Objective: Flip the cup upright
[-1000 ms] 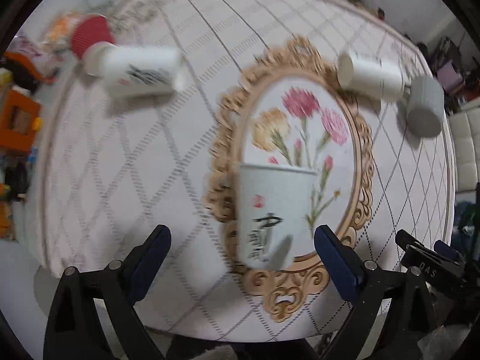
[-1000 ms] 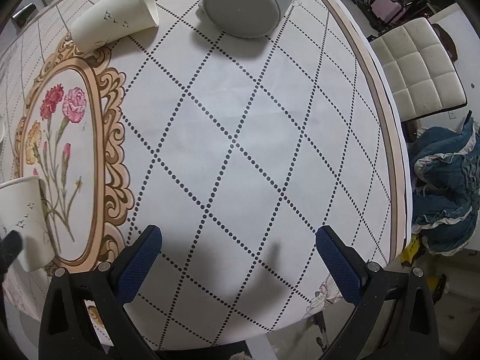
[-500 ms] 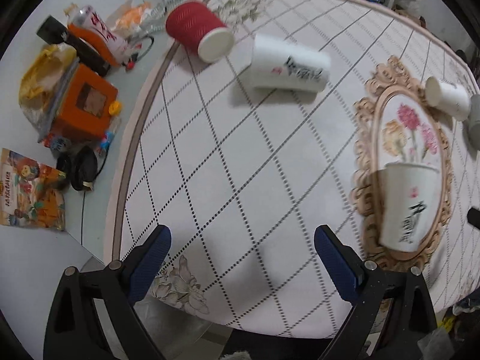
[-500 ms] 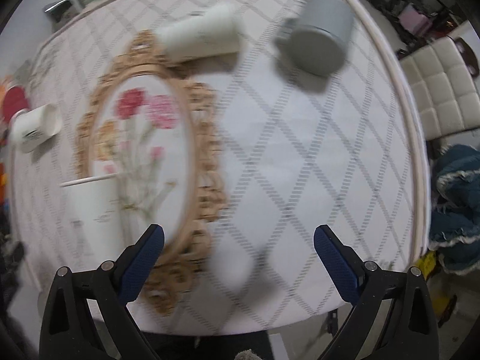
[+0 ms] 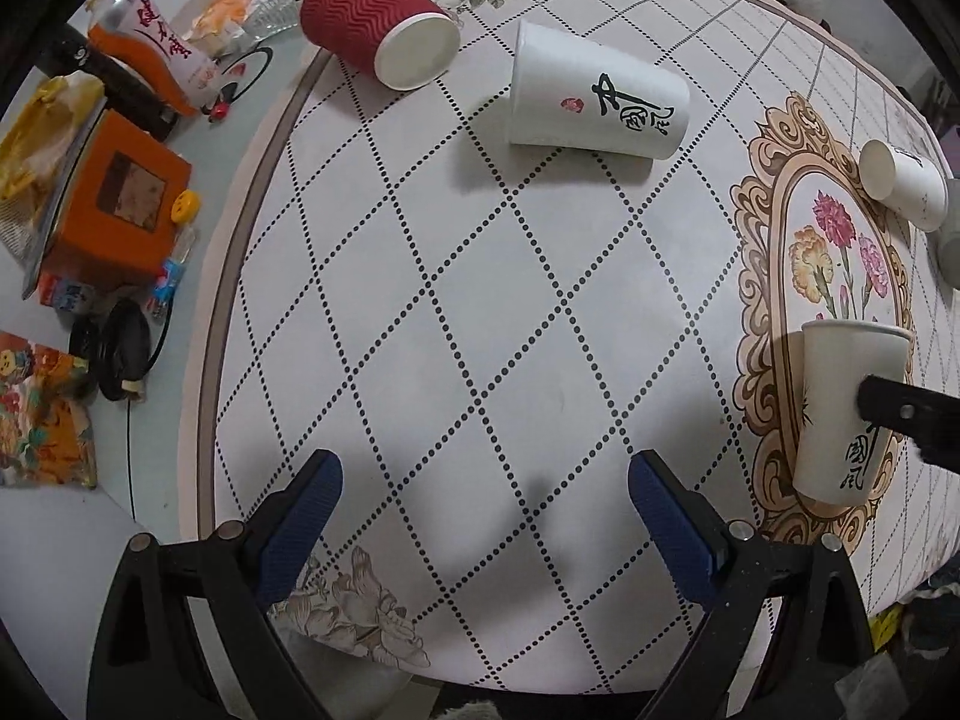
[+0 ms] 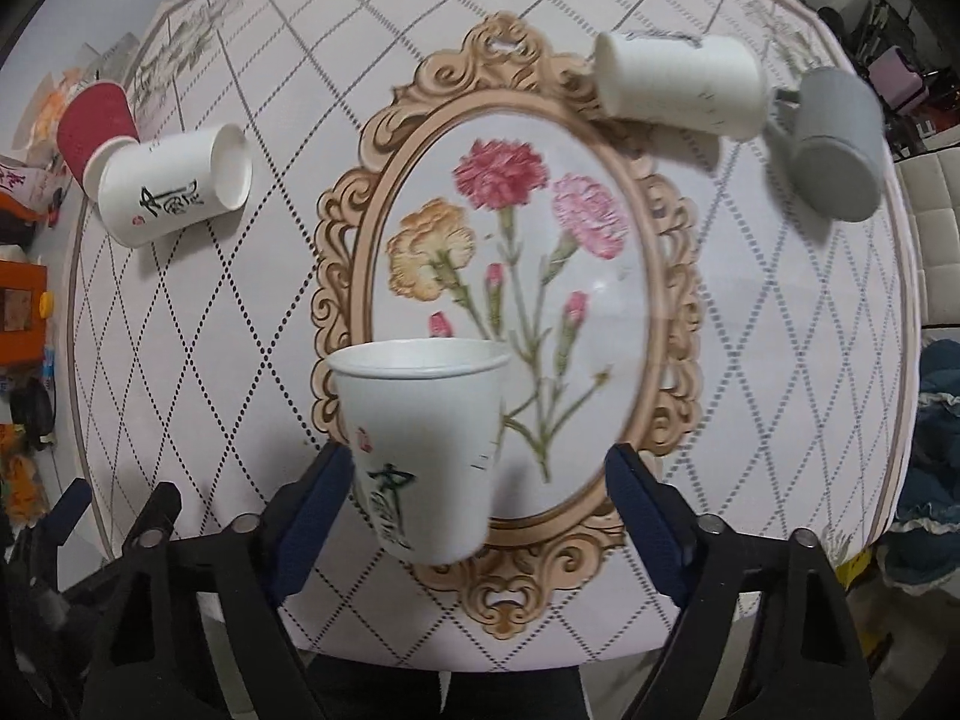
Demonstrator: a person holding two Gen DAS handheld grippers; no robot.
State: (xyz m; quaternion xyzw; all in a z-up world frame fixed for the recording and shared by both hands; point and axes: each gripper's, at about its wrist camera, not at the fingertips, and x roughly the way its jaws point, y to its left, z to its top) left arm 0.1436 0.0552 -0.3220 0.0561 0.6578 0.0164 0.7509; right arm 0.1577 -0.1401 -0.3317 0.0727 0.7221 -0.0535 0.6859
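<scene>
A white paper cup with black calligraphy (image 6: 423, 444) stands upright on the flower medallion; it also shows in the left wrist view (image 5: 843, 414). My right gripper (image 6: 474, 498) is open, and the cup stands between its fingers, close to the left one. My left gripper (image 5: 483, 510) is open and empty over bare tablecloth. A second calligraphy cup (image 5: 594, 99) lies on its side. A red ribbed cup (image 5: 375, 21), a small white cup (image 6: 681, 84) and a grey cup (image 6: 837, 144) also lie on their sides.
The round table (image 5: 420, 312) has a diamond-dot cloth. On the floor to the left are an orange box (image 5: 114, 210), packets and a black cable (image 5: 120, 354). A white chair (image 6: 942, 240) and blue fabric (image 6: 936, 450) are to the right.
My left gripper swung left, away from the upright cup, toward the lying cups. My right gripper swung left and now frames the upright cup.
</scene>
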